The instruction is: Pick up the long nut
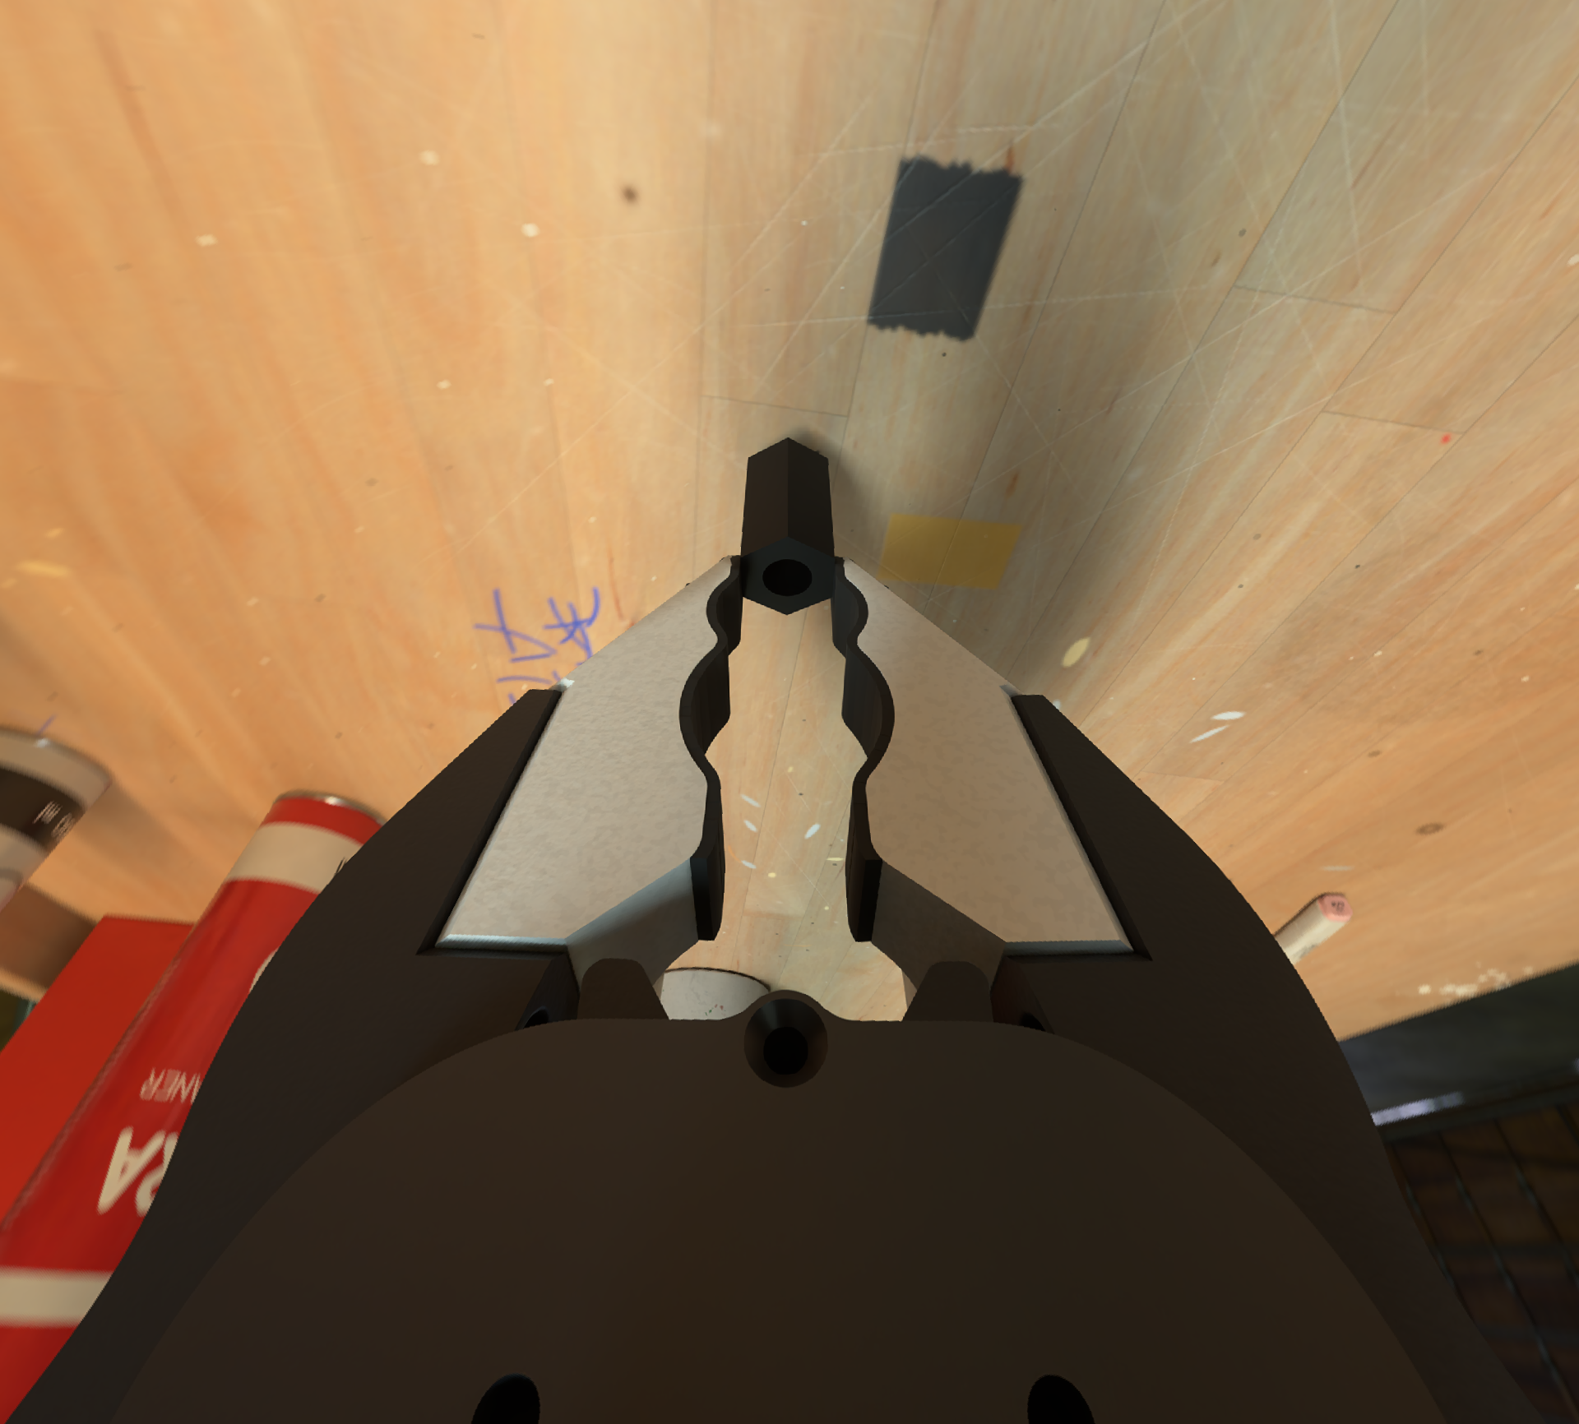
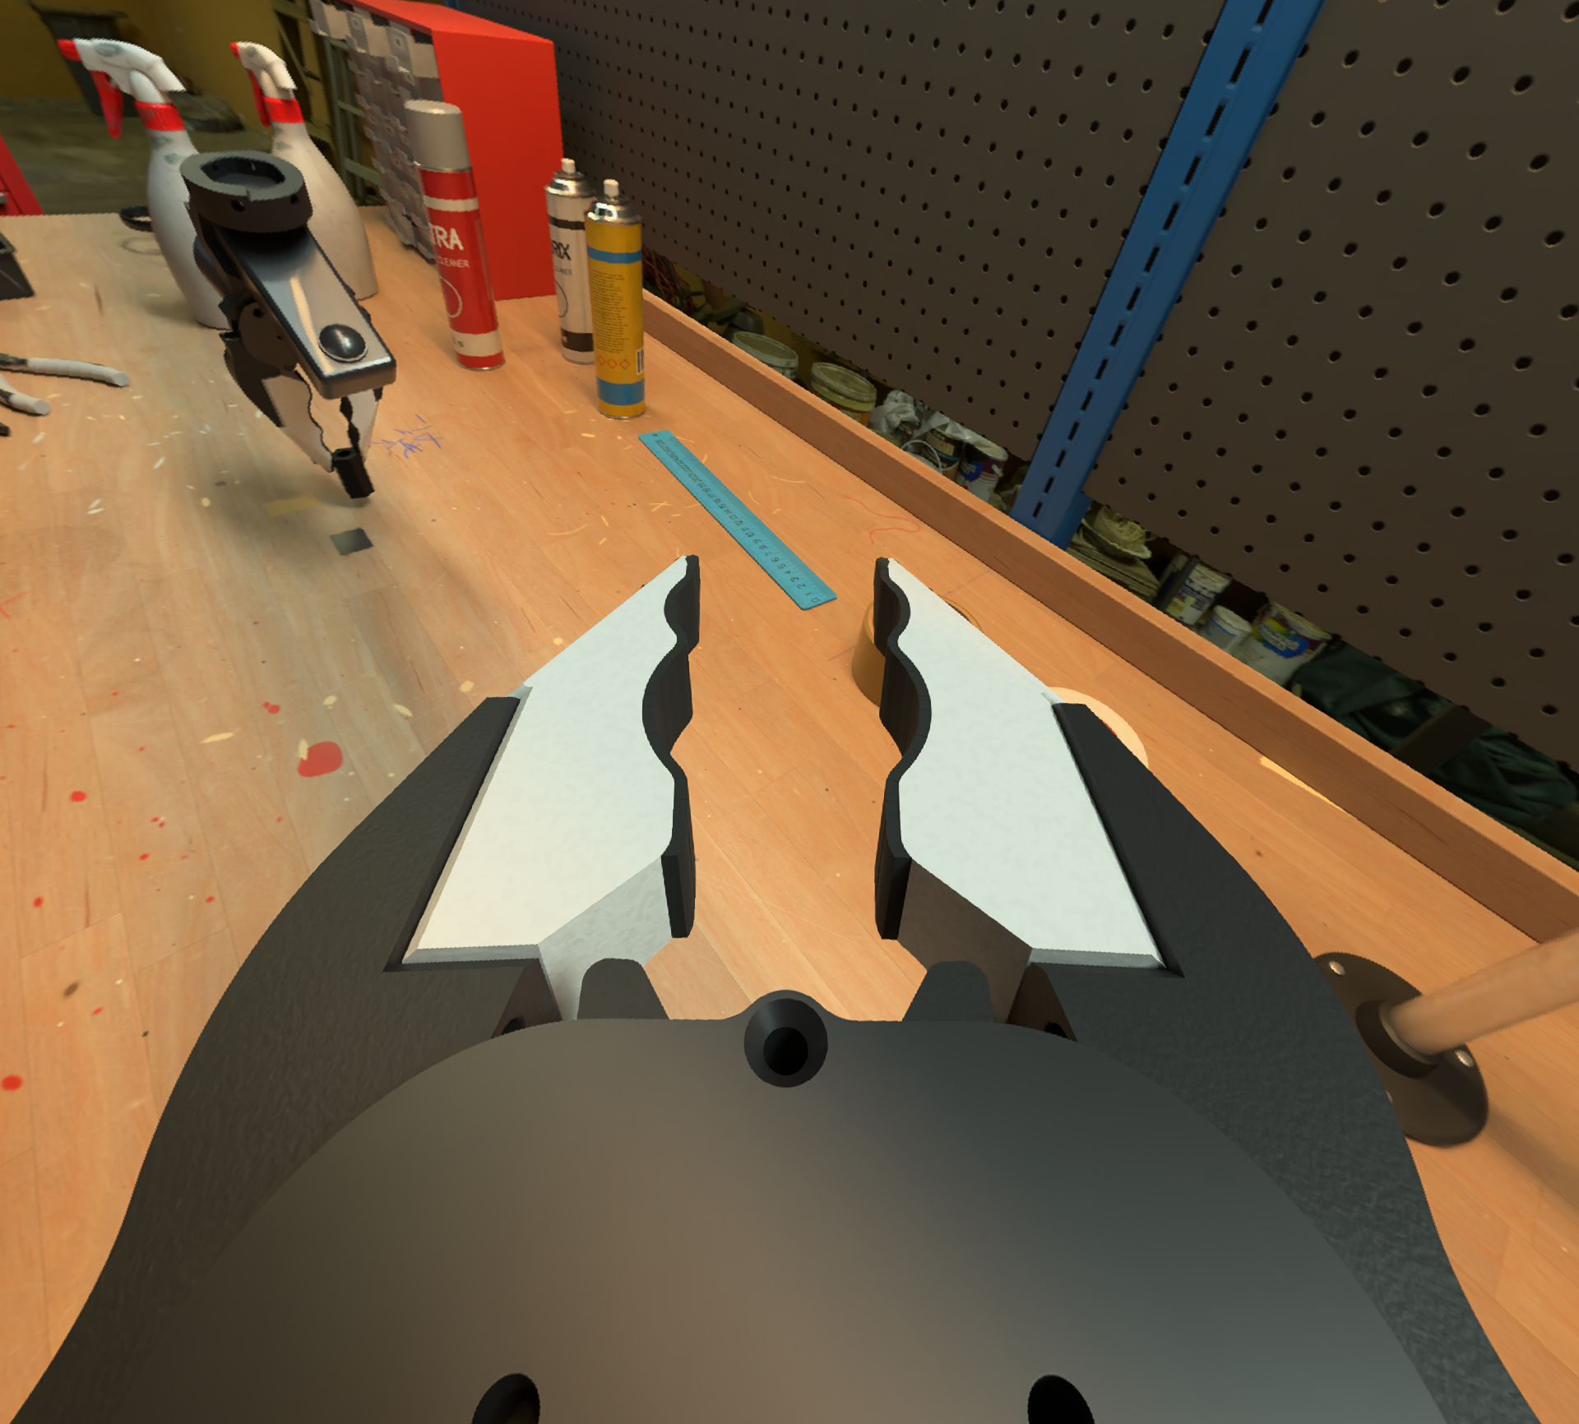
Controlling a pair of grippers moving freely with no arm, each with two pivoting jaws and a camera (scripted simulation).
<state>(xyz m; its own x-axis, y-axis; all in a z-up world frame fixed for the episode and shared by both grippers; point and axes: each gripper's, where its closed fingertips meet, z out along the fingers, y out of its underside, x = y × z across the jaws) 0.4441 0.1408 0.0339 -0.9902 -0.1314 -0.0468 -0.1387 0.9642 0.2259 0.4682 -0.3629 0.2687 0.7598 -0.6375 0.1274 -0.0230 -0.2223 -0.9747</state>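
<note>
The long nut [image 1: 786, 520] is a black hexagonal piece with a round bore in its near end. My left gripper [image 1: 786, 582] is shut on its near end at the fingertips and points down at the wooden bench. In the right wrist view the left gripper [image 2: 346, 456] shows at the far left, holding the long nut [image 2: 352, 471] a little above the bench top. My right gripper [image 2: 786, 571] is open and empty over the bench, near the back rail.
Black tape patch [image 1: 944, 247] and yellow tape patch [image 1: 948, 550] lie on the bench [image 1: 342, 272]. Spray cans [image 2: 617, 298], red can [image 2: 457, 238], red box [image 2: 491, 127] and spray bottles [image 2: 171, 187] stand at the back. Blue ruler [image 2: 739, 520], tape roll [image 2: 870, 653], pegboard [image 2: 940, 102] beside.
</note>
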